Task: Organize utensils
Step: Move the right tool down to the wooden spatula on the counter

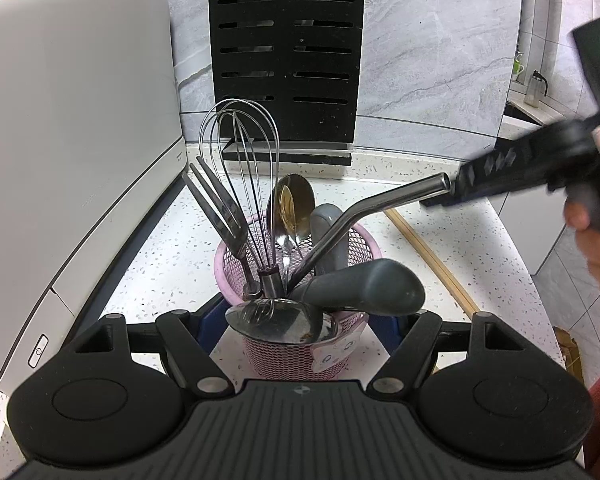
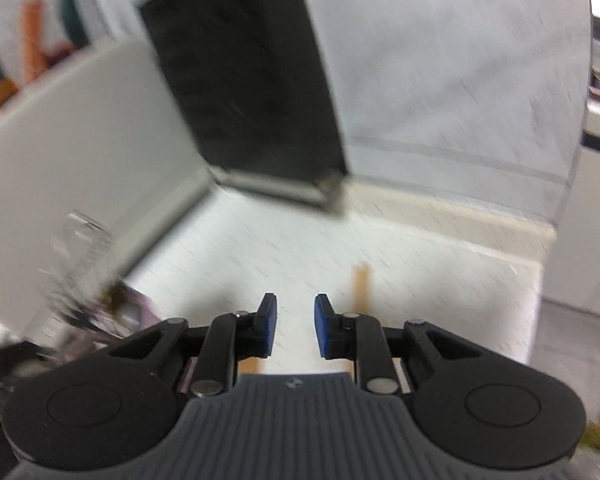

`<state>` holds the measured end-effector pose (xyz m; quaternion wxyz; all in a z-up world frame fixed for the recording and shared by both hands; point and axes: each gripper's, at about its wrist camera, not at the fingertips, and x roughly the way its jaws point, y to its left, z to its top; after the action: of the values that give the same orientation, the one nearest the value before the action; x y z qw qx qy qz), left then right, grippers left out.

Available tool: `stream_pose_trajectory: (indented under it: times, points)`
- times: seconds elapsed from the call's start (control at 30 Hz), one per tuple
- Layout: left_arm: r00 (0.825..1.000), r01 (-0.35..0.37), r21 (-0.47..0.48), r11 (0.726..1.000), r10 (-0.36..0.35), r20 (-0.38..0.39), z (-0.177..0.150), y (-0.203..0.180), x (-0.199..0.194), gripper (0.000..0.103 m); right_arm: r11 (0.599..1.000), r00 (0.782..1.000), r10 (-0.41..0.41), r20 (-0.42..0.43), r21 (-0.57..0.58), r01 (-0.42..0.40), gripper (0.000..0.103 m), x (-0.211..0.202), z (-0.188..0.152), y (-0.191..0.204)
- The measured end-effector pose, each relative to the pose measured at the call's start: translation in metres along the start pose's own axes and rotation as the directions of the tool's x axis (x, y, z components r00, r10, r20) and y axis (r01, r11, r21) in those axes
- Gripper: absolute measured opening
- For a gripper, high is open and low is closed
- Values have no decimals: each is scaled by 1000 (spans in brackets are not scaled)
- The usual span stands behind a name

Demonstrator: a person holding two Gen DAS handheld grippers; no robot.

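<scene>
A pink mesh utensil basket (image 1: 352, 246) stands on the speckled counter, and my left gripper (image 1: 296, 332) is shut on its sides. In it stand a whisk (image 1: 242, 168), a fork (image 1: 216, 204), spoons (image 1: 294, 204), grey-handled tools (image 1: 364, 288) and a bent metal straw (image 1: 380, 208) that leans out to the right. My right gripper (image 1: 456, 190), blurred, hovers just off the straw's upper end. In the right wrist view the right gripper (image 2: 295, 324) is slightly open, with nothing between its blue pads (image 2: 324, 320). A pair of wooden chopsticks (image 1: 432, 256) lies on the counter to the right.
A large white appliance (image 1: 72, 140) fills the left side. A black slotted knife block (image 1: 284, 60) stands against the marble wall behind the basket. The counter's edge (image 1: 540, 300) runs along the right, near a person's hand (image 1: 596, 256).
</scene>
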<state>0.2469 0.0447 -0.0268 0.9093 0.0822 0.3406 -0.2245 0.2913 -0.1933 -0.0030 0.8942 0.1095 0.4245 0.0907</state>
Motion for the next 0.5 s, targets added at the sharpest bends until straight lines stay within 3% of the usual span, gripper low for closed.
stream_pose_trajectory:
  times: [0.13,0.33,0.5]
  points:
    - [1000,0,0,1000,0,0,0,0,0,85,999,994,-44,-98,-37,40,20,19,-5,-3]
    - [1000,2,1,1000,-2,0,0,0,0,85,992,978,37,-205,-107,-60,19,29,-20,15]
    - [1000,7,4,1000,-7,1,0,1,-1,85,984,966,42,-255,-157,-85,20,36,-33,33]
